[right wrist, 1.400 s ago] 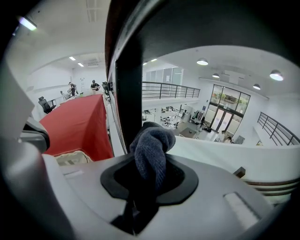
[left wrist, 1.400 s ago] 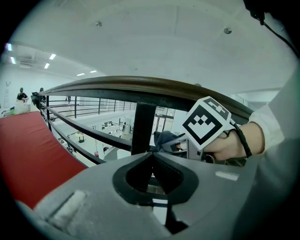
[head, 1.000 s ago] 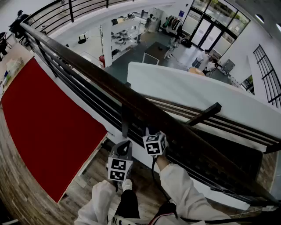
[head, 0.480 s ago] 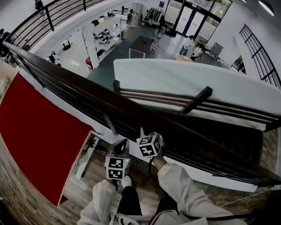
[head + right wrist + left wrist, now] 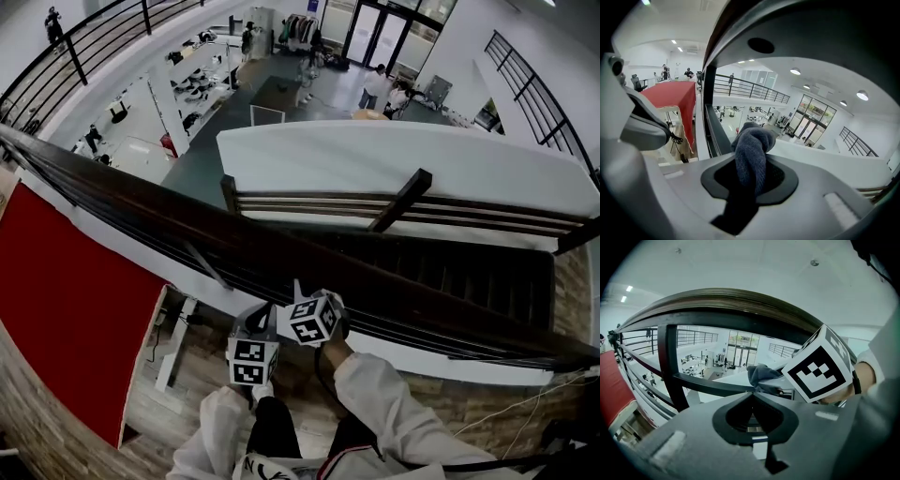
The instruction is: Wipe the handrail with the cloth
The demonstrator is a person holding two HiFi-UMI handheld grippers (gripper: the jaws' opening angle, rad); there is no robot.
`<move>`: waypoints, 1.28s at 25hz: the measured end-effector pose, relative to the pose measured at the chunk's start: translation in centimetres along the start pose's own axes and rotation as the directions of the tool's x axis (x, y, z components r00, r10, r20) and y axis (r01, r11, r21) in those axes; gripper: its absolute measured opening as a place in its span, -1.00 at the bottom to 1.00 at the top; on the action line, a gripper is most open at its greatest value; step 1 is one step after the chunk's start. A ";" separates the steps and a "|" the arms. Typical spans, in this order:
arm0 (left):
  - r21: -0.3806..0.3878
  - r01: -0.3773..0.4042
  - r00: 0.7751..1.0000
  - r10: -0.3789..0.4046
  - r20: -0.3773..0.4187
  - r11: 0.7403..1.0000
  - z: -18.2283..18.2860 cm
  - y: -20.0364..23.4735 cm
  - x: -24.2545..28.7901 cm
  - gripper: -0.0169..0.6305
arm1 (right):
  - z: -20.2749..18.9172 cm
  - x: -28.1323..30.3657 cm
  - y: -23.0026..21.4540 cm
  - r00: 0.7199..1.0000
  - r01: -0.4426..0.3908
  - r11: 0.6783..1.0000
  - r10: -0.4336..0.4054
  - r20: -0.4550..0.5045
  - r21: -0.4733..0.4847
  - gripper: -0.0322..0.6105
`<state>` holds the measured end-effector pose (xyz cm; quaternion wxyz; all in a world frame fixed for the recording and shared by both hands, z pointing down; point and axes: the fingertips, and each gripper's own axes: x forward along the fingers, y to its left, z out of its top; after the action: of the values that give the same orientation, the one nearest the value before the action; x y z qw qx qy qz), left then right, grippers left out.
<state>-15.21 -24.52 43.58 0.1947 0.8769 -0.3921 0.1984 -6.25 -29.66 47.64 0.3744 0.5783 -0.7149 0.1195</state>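
Head view: you stand at a dark wooden handrail [image 5: 281, 246] that runs diagonally across the frame, above an open lower floor. Your left claw [image 5: 264, 311] and right claw [image 5: 299, 287] sit side by side just beneath the rail's near edge, and their marker cubes are almost touching. A red-covered surface [image 5: 66, 309] lies to your left on your own level. Your white sleeves [image 5: 394, 412] fill the bottom of the frame. The cloth cannot be made out from here.

Right gripper view: the right claw is clamped on a dark grey cloth [image 5: 752, 154], which bunches into a rounded wad beyond the jaws. The wad lies below the dark underside of the handrail and beside a vertical railing post [image 5: 710, 108]. You cannot tell whether the cloth touches either one.

Left gripper view: the left claw's jaws are together with nothing between them. The handrail arches overhead with the railing bars [image 5: 672, 366] under it. The right claw's marker cube is close at the right, and the same cloth shows at that claw's tip, below the rail. This is the only view that shows the cloth and the rail's rounded top together.
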 end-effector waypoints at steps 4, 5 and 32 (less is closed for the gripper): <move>0.001 0.037 0.999 -0.037 -0.011 0.999 -0.3 -3.1 1.4 -0.94 | -2.3 -0.8 -1.9 0.999 0.032 0.999 -0.032 -0.001 -0.020 -0.62; -0.001 0.047 0.999 -0.047 -0.016 0.999 -0.3 -3.9 1.6 -0.94 | -2.8 -1.1 -2.4 0.999 0.039 0.999 -0.039 -0.003 -0.020 -0.62; 0.114 0.253 0.961 -0.237 -0.142 0.961 -3.1 -22.3 7.3 -0.94 | -16.7 -10.8 -14.6 0.985 0.165 0.978 -0.157 -0.069 0.127 -0.62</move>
<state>5.72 -13.63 45.71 0.1843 0.9152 -0.2533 0.2534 14.34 -16.01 48.09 0.3647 0.6540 -0.6449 0.1528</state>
